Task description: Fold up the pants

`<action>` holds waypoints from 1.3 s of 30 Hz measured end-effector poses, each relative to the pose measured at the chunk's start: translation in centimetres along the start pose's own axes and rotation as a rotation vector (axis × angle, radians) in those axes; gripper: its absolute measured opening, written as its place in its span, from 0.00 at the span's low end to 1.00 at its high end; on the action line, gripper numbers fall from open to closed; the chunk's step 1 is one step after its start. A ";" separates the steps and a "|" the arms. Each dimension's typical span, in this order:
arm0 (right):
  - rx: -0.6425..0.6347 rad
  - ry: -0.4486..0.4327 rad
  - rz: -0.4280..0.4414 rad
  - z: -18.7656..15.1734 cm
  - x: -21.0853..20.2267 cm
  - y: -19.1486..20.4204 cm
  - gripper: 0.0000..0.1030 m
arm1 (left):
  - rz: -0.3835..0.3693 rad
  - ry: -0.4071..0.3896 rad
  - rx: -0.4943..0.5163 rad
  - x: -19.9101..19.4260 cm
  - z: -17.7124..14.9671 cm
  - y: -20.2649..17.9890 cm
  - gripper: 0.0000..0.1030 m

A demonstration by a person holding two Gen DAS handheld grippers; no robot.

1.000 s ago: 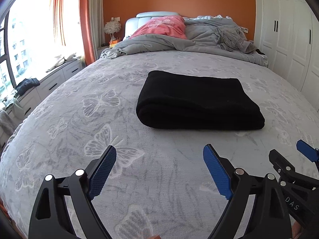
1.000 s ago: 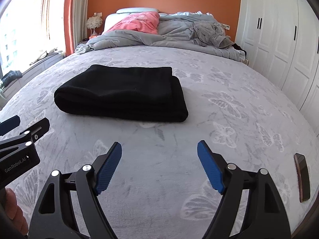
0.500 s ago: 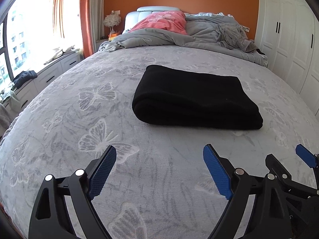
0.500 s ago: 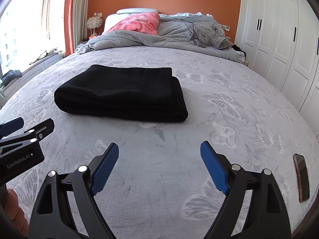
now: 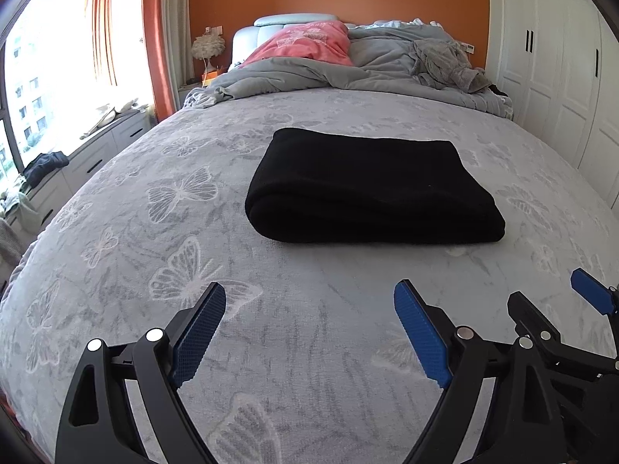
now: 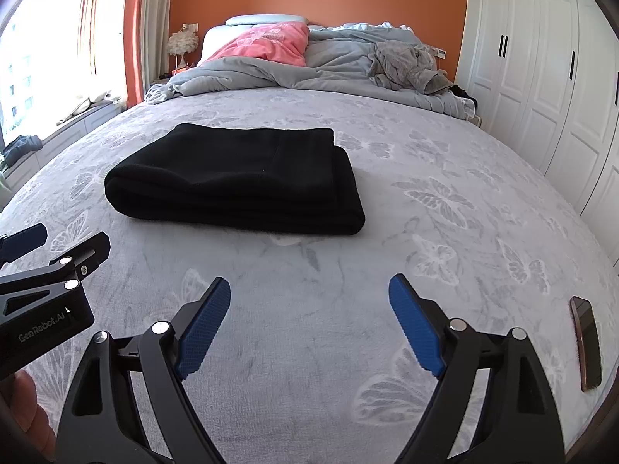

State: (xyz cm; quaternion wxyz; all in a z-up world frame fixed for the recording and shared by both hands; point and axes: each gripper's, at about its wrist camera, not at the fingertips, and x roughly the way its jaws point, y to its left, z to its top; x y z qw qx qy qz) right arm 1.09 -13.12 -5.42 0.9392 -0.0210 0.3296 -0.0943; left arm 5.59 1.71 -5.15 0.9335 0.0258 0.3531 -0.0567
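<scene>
Left gripper [image 5: 309,332]: one, jaws spread wide, holding nothing, hovering over bare cover near the foot of the bed [image 5: 116,232].
Right gripper [image 6: 309,328]: one, jaws likewise wide apart and empty, just beside the left, level with it.
Pants [image 5: 371,185]: one, black, lying mid-bed ahead of both grippers and apart from them, folded into a thick rectangle; rounded fold to the left, layered edges along the near side.
Step in hand, as judged: the fold looks finished or nearly so; the work left is a check. If another fold is wanted, take the two near corners through all layers together, lift evenly and lay over without dragging, since the soft stack could slide apart.
Phone [image 6: 586,342]: one, dark, on the cover at the right, well apart from the pants.
Pink pillow [image 5: 305,44]: one, at the headboard.
Grey duvet [image 5: 348,69]: one, rumpled across the head of the bed.
Lamp [image 5: 208,48]: one, beside the bed.
</scene>
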 end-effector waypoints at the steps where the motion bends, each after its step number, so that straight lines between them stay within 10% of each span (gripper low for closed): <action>1: 0.001 0.000 0.000 0.0 0.0 0.0 0.79 | 0.002 0.001 -0.002 0.0 0.0 0.0 0.84; 39: 0.033 0.021 -0.005 -0.2 -0.2 0.6 0.80 | 0.040 -0.035 0.044 -0.7 -0.5 -0.4 0.84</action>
